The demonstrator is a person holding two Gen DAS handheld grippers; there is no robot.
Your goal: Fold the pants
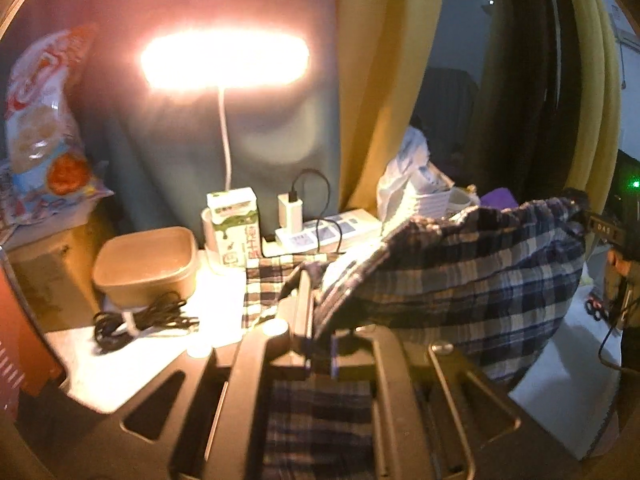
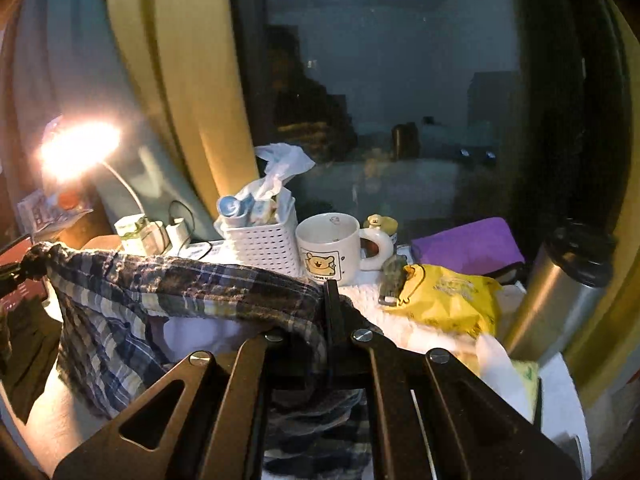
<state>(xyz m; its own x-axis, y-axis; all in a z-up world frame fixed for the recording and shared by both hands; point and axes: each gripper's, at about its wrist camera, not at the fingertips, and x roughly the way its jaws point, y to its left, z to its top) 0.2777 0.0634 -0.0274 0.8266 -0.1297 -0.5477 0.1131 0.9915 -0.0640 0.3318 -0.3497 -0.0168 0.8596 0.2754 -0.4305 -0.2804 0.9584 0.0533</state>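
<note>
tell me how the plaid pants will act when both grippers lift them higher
Probably floppy: the plaid pants sag between the left gripper and right gripper. Likely light, thin cloth. Loose hanging fabric may brush the mug.

White table (image 1: 120, 368) bears cable (image 1: 136, 320); mug (image 2: 332, 246); basket (image 2: 264, 242).

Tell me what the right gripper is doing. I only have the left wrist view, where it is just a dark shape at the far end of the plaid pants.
Observer: The right gripper is shut on the edge of the plaid pants, with the fabric pinched between its fingers.
Operator: Is anything lying close to it?
Observer: A crumpled yellow packet lies just to its right.
Operator: Is there anything upright that a swing might tip?
Observer: A steel flask with a black lid stands at the far right, beyond the packet.
</note>
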